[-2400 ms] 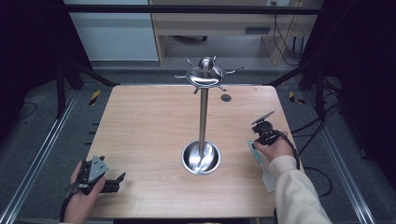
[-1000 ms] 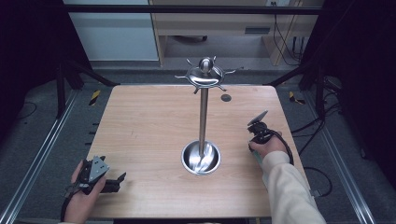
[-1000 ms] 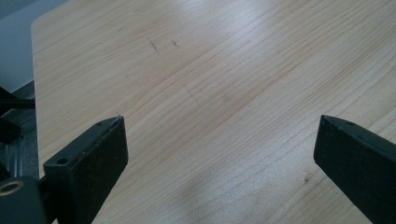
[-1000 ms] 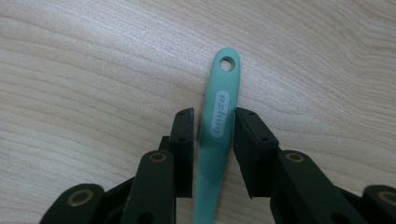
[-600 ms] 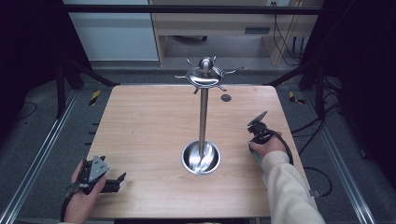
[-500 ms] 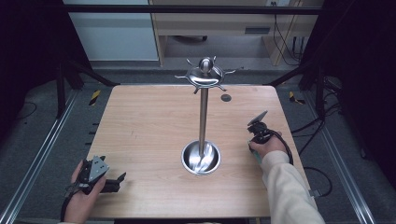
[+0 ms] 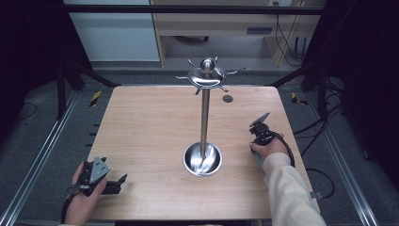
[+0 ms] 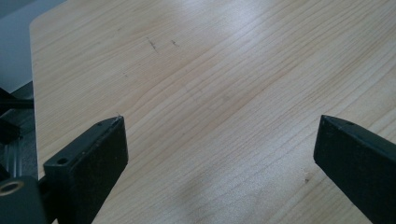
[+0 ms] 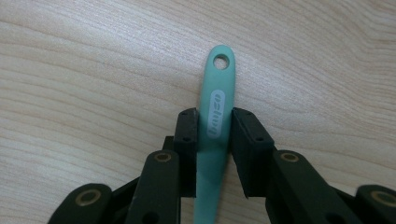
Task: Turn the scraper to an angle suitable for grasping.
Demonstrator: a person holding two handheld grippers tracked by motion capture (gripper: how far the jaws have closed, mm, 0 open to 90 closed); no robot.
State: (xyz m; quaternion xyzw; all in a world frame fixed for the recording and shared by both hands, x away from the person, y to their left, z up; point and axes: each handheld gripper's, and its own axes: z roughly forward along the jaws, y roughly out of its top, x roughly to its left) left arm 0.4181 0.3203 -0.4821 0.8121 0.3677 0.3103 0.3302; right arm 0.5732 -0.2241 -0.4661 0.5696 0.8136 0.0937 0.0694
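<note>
A teal utensil handle (image 9: 215, 112) with a hole at its end lies flat on the wooden table (image 7: 150, 122). My right gripper (image 9: 215, 126) is shut on its middle, one jaw on each side. In the high view my right gripper (image 7: 256, 143) is at the table's right side, with a bit of teal handle (image 7: 258, 159) beside the hand. A tall metal stand (image 7: 205, 117) with hooks around its top rises from a round dish base (image 7: 190, 162) at the table's centre. At the front left corner my left gripper (image 7: 120, 184) rests open over bare wood; its view shows the left gripper (image 8: 219, 144) wide apart.
A small dark disc (image 7: 227, 98) lies on the table behind the stand. Metal frame rails (image 7: 42, 155) run along both sides of the table. A cable (image 7: 287, 146) loops from my right gripper over the table's right edge.
My right hand and gripper have shifted slightly forward and left onto the teal handle since the earliest frame. The left gripper has stayed still.
</note>
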